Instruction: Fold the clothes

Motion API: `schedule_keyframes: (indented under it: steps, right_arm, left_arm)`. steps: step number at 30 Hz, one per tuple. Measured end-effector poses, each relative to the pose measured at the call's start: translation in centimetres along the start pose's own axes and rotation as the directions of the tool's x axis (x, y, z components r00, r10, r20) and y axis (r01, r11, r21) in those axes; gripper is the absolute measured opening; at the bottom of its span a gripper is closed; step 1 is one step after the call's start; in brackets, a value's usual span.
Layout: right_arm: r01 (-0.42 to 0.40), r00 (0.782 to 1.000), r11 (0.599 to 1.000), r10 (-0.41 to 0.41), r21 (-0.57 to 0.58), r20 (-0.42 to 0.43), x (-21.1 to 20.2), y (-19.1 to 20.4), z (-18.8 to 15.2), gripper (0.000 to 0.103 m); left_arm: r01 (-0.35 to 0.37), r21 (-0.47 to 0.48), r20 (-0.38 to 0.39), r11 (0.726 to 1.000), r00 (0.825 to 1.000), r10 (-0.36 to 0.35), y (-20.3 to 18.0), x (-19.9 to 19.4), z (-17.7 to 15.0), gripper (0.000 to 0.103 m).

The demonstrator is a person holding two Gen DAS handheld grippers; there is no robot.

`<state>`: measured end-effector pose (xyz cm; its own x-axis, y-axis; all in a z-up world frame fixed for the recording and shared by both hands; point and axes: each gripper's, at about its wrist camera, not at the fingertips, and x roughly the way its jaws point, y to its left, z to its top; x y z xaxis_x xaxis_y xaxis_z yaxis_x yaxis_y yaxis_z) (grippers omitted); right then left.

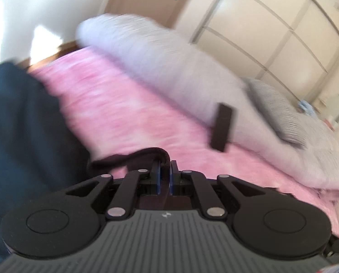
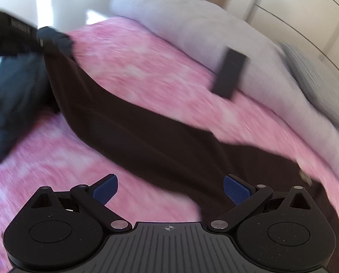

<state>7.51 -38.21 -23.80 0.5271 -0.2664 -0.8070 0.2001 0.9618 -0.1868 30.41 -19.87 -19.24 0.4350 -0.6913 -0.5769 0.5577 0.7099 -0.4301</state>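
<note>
A dark brown garment [image 2: 146, 134] lies stretched across the pink bedspread [image 2: 128, 68]. My left gripper [image 1: 165, 170] is shut on a bunched edge of that garment [image 1: 144, 154]; it also shows in the right wrist view [image 2: 44, 41] at the far left, lifting the cloth's far end. My right gripper [image 2: 170, 188] is open and empty, its blue pads [image 2: 105, 188] spread just above the garment's near edge. Both views are motion-blurred.
A folded dark navy garment [image 2: 8, 95] lies on the bed at the left, also in the left wrist view [image 1: 21, 136]. A grey rolled duvet [image 1: 169, 52] and striped pillow [image 1: 276, 111] lie along the far side. A small dark rectangular object [image 2: 228, 75] rests by the duvet.
</note>
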Motion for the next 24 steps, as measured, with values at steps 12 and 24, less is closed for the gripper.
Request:
schedule_keyframes:
  steps: [12,24]
  right_arm:
    - [0.190,0.981,0.936,-0.168,0.295,-0.097,-6.6,-19.5,-13.8,0.103]
    - [0.262,0.957,0.868,-0.178,0.423,-0.228,-8.3,-30.6,-26.1,0.103]
  left_arm:
    - [0.298,0.542,-0.123,0.786,0.953,-0.277,-34.6,9.2,-11.7,0.004]
    - [0.389,0.663,-0.351,0.640,0.916,-0.194,-44.8,16.3,-28.9,0.007]
